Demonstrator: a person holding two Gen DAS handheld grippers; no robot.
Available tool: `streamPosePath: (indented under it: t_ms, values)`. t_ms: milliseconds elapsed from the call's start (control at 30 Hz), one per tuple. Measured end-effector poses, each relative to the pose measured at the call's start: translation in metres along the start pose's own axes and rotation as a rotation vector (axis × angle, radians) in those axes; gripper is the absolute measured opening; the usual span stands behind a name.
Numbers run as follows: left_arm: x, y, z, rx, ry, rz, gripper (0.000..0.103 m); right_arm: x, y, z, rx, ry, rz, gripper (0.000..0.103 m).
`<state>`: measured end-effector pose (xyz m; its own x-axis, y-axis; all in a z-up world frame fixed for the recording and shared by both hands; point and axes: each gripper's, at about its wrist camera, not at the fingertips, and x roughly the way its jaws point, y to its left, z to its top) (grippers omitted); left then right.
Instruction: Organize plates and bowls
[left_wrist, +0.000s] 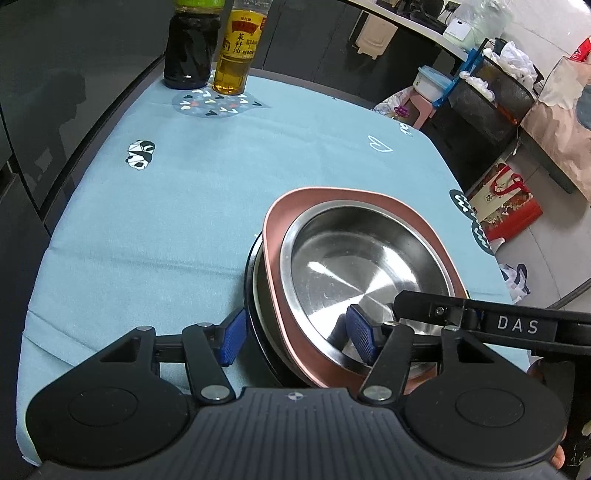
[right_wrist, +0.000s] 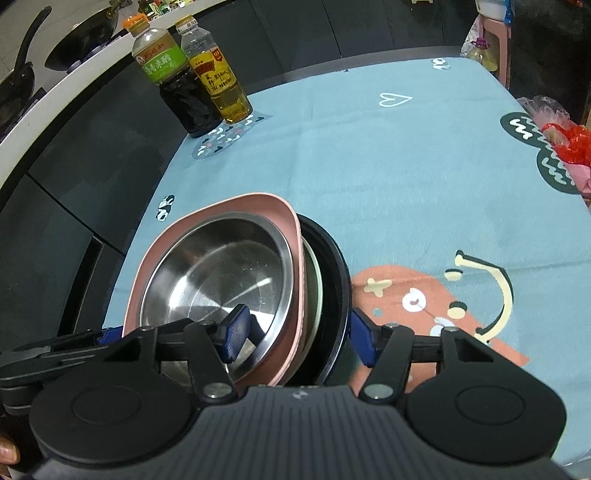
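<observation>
Around your work, two bottles stand side by side at the far corner of the blue patterned tablecloth (left_wrist: 184, 221): a dark sauce bottle (left_wrist: 190, 48) with a green label and a bottle of golden oil (left_wrist: 240, 48) just to its right, both well apart from the dishes and out of your way. Beyond the far right edge of the table, in the left wrist view, you have a mesh bin (left_wrist: 487, 96) with white bags, a brown paper bag (left_wrist: 561, 118) and a red gift bag (left_wrist: 509, 206) on the floor. A dark wok (right_wrist: 83, 40) sits on the pale counter at the upper left of the right wrist view. The stack sits at the near part of the table, right under both tools: a steel bowl (left_wrist: 362, 266) nested in a pink squarish plate (left_wrist: 277, 229), over a pale dish (right_wrist: 316, 280) and a dark round plate (right_wrist: 338, 280) at the bottom. Your left gripper (left_wrist: 297, 338) straddles the stack's left rim with its jaws wide apart, one blue pad outside the dark plate and the other inside the steel bowl; neither pad presses visibly on anything. Your right gripper (right_wrist: 299, 336) does the same on the opposite rim, jaws spread wide, one pad within the bowl and the other outside the dark plate, with a gap visible, so nothing is clamped. Its arm crosses the lower right of the left wrist view.
</observation>
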<state>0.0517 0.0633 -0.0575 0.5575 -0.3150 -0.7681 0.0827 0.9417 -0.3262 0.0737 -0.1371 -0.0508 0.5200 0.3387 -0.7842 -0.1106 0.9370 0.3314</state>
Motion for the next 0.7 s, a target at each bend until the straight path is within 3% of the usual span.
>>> streamPosePath:
  t_ms: [700]
  values:
    - [0.009,-0.007,0.023,0.031,-0.043,0.013,0.054,0.003,-0.003,0.019,-0.011,-0.035,0.003,0.053]
